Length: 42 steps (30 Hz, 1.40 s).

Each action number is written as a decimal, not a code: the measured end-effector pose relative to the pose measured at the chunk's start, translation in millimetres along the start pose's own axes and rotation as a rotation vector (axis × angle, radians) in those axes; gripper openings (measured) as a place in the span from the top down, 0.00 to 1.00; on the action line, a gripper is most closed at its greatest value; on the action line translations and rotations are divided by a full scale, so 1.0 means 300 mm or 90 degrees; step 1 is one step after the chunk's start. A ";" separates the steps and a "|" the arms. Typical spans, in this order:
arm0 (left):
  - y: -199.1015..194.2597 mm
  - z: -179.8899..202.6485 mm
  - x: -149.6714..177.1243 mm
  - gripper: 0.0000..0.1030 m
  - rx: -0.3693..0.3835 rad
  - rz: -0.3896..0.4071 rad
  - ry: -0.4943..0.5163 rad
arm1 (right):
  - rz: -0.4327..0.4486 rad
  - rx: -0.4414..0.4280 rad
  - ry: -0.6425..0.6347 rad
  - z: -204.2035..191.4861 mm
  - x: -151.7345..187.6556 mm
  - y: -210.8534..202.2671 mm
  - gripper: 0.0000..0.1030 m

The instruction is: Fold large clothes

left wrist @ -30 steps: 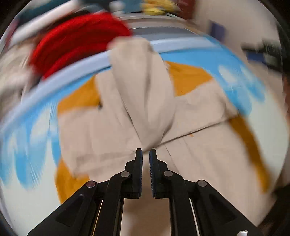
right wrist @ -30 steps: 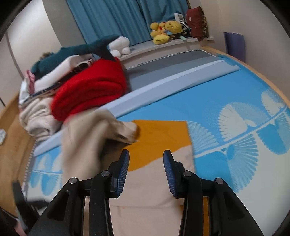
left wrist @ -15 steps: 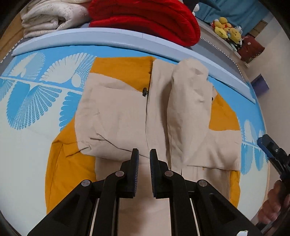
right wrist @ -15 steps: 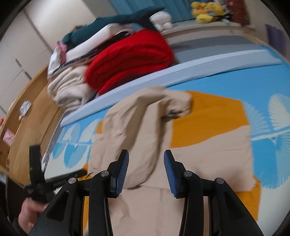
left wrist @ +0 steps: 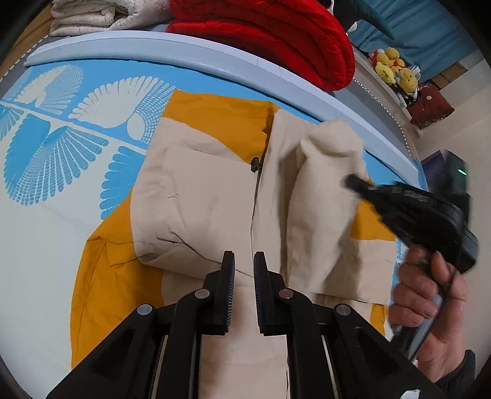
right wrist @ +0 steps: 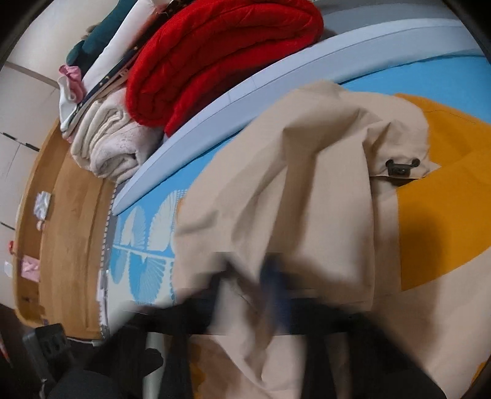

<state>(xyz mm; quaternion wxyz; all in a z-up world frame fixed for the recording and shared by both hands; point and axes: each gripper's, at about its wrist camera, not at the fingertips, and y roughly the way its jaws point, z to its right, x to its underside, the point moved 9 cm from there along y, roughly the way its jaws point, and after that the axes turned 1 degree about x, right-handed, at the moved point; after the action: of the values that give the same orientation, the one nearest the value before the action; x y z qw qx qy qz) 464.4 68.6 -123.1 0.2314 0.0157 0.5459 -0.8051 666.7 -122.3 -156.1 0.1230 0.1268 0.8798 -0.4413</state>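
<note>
A beige and mustard-yellow jacket (left wrist: 196, 196) lies spread on the blue patterned mat (left wrist: 55, 147), with one beige sleeve (left wrist: 322, 190) folded up along its right half. My left gripper (left wrist: 244, 270) hovers over the jacket's middle seam, its jaws a narrow gap apart and empty. My right gripper (left wrist: 353, 181) reaches in from the right, its tip at the folded sleeve. In the right wrist view the jacket (right wrist: 307, 199) fills the frame and my right gripper (right wrist: 254, 276) is a dark blur against the cloth; its jaws cannot be made out.
A red quilt (left wrist: 276, 40) and cream folded blankets (left wrist: 101, 15) are stacked beyond the mat's pale blue edge (left wrist: 184, 52). Yellow plush toys (left wrist: 392, 67) sit at the far right. Wooden floor (right wrist: 70, 214) lies left of the mat.
My right gripper has swung in fast from the right onto the folded sleeve. My left gripper has held nearly still over the jacket's middle, its jaws a little wider apart.
</note>
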 end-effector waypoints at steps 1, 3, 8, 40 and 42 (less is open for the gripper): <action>0.001 -0.002 -0.001 0.90 0.001 -0.001 0.000 | 0.029 0.002 -0.001 0.005 -0.013 -0.043 0.99; 0.000 0.000 0.000 0.90 0.007 -0.001 0.002 | 0.115 -0.026 0.026 0.036 -0.019 -0.220 0.99; 0.037 0.030 0.036 0.90 0.017 -0.023 0.018 | 0.164 0.038 0.153 0.309 0.190 -0.495 0.99; 0.360 0.107 0.137 0.71 0.146 -0.109 -0.161 | 0.141 0.076 0.033 0.225 0.169 -0.351 0.43; 0.362 0.110 0.140 0.80 0.149 -0.109 -0.160 | 0.199 0.084 -0.014 0.166 0.134 -0.414 0.43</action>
<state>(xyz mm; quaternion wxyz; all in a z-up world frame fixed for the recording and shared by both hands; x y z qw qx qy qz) 476.7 -7.9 -216.1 0.2253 -0.1044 0.4143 -0.8756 592.9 -229.7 -105.8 0.1912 0.2649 0.8169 -0.4753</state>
